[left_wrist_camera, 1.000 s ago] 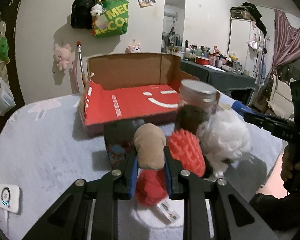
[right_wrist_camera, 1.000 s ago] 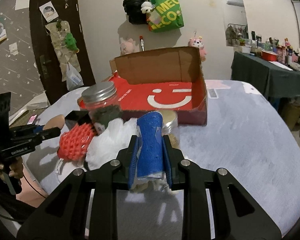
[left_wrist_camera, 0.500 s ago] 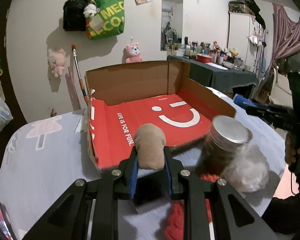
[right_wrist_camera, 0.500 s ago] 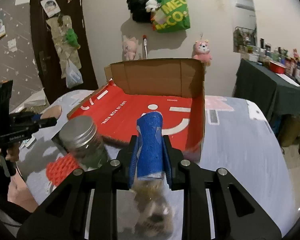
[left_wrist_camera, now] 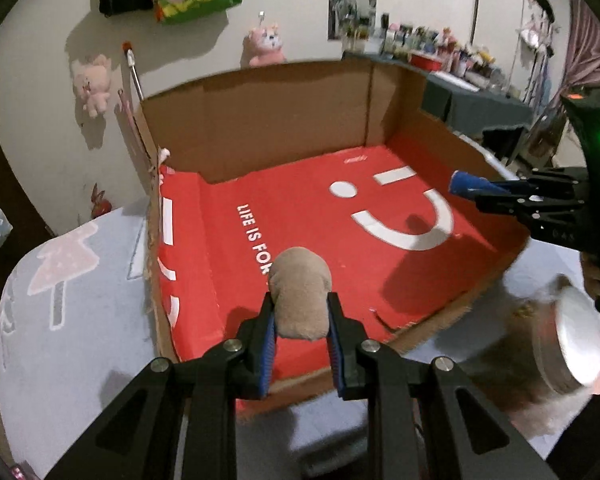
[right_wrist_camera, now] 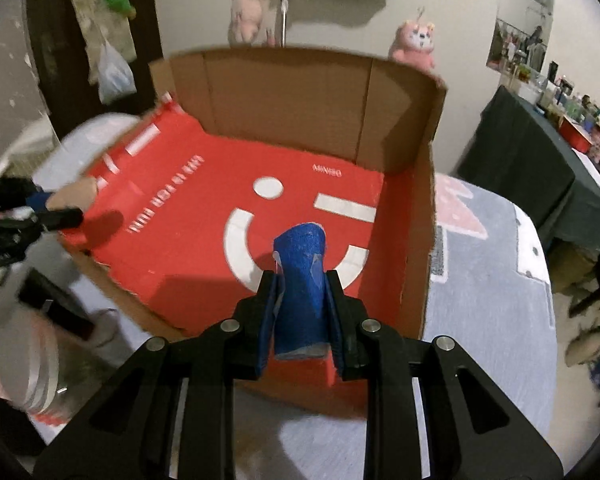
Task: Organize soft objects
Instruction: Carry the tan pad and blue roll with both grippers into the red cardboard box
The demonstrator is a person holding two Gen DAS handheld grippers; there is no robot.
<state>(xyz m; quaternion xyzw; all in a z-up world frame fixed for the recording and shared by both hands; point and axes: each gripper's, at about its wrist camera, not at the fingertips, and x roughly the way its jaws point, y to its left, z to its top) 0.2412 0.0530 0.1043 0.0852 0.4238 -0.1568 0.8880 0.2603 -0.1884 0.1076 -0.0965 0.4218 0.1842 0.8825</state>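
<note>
A tan plush piece is pinched in my left gripper, which is shut on it above the near edge of the open cardboard box with its red smiley floor. My right gripper is shut on a blue cloth roll, held over the box's near right part. In the left wrist view the right gripper reaches in from the right with the blue roll's tip showing. In the right wrist view the left gripper enters from the left with the tan plush.
The box sits on a grey patterned cloth. A metal-lidded jar and white fluffy stuff lie at the lower right in the left wrist view. A dark-clothed side table stands at the right. Plush toys hang on the wall.
Both grippers have moved forward from the pile of soft things and the jar to above the box, each still holding its object. The jar and the pile have dropped to the frame edges.
</note>
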